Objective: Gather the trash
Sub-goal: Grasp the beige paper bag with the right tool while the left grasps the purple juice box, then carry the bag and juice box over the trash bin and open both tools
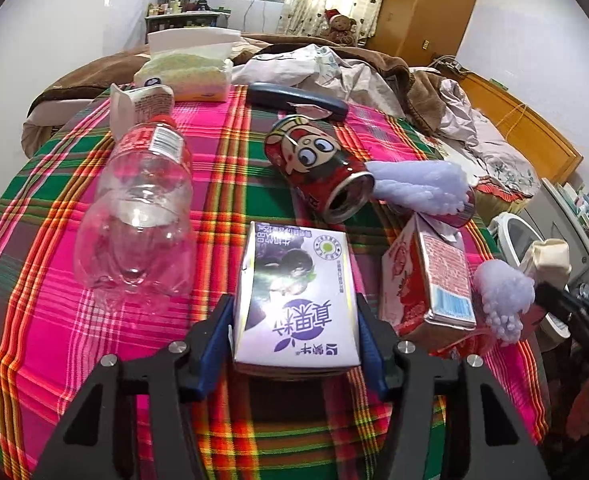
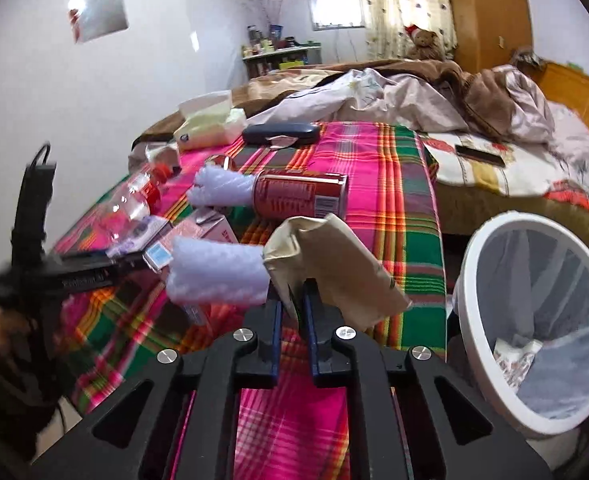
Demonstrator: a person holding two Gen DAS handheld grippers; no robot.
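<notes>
My left gripper is shut on a purple and white milk carton lying on the plaid cloth. Around it lie a clear plastic bottle, a red cartoon can, a red drink carton and two lavender foam pieces. My right gripper is shut on a crumpled beige paper bag and holds it above the cloth's right side, left of the white trash bin. A second red can lies beyond it.
A tissue pack and a dark glasses case sit at the cloth's far edge. A bed with rumpled blankets lies behind. The bin has a clear liner with some trash inside. The left gripper's handle shows at the left.
</notes>
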